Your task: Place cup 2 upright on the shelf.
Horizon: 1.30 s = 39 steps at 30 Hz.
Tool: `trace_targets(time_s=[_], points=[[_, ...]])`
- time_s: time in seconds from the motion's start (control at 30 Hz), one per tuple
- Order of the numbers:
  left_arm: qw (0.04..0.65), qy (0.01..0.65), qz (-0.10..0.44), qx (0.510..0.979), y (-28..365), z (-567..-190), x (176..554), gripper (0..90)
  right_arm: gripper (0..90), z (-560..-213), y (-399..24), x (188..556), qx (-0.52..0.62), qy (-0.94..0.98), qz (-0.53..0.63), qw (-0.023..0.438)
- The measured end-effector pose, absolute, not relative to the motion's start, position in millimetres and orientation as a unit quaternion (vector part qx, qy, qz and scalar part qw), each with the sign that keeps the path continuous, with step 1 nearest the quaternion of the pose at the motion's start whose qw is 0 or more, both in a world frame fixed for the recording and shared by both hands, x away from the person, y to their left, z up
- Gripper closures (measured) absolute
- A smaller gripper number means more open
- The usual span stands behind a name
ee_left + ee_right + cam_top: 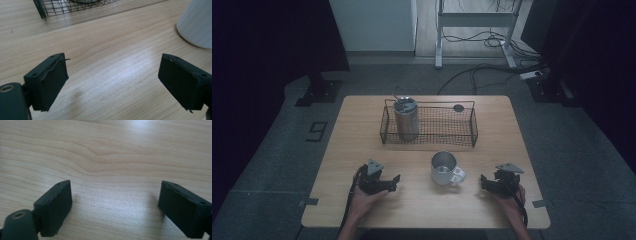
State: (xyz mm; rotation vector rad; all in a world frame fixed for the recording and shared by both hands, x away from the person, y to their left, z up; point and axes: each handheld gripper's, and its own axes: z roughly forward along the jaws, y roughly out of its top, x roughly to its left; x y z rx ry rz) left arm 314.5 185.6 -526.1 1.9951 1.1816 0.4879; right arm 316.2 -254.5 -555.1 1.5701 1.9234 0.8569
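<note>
White mug (pixel 445 168) sits on table (pixel 362 130) between left gripper (pixel 395 180) and right gripper (pixel 483 181), both jaws spread, nothing gripped.

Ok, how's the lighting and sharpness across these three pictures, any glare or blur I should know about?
High view: dim and bluish, dark at the edges, yet the mug and basket read clearly. Left gripper view: bright, a pale sheen on the table, the mug washed out and soft. Right gripper view: bright, glare along the top, wood grain fairly sharp, dark tongs slightly soft.
</note>
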Motion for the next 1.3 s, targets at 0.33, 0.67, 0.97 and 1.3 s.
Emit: trace_targets(time_s=[0.33, 0.67, 0.97, 1.3], points=[[0.371, 0.468, 0.187, 0.78, 186.9, -529.9, 313.4, 8.8, 12.9, -547.7, -257.0, 311.4, 0.579, 0.689, 0.345, 0.266], [0.367, 0.467, 0.194, 0.78, 187.3, -530.5, 312.7, 8.8, 12.9, -531.7, -245.6, 302.1, 0.553, 0.692, 0.381, 0.264], [0.374, 0.467, 0.187, 0.779, 188.1, -529.6, 312.4, 8.8, 12.9, -521.6, -236.5, 297.9, 0.544, 0.691, 0.4, 0.259], [0.38, 0.472, 0.183, 0.774, 193.0, -527.9, 311.6, 8.8, 13.1, -493.2, -214.4, 289.8, 0.518, 0.686, 0.44, 0.258]])
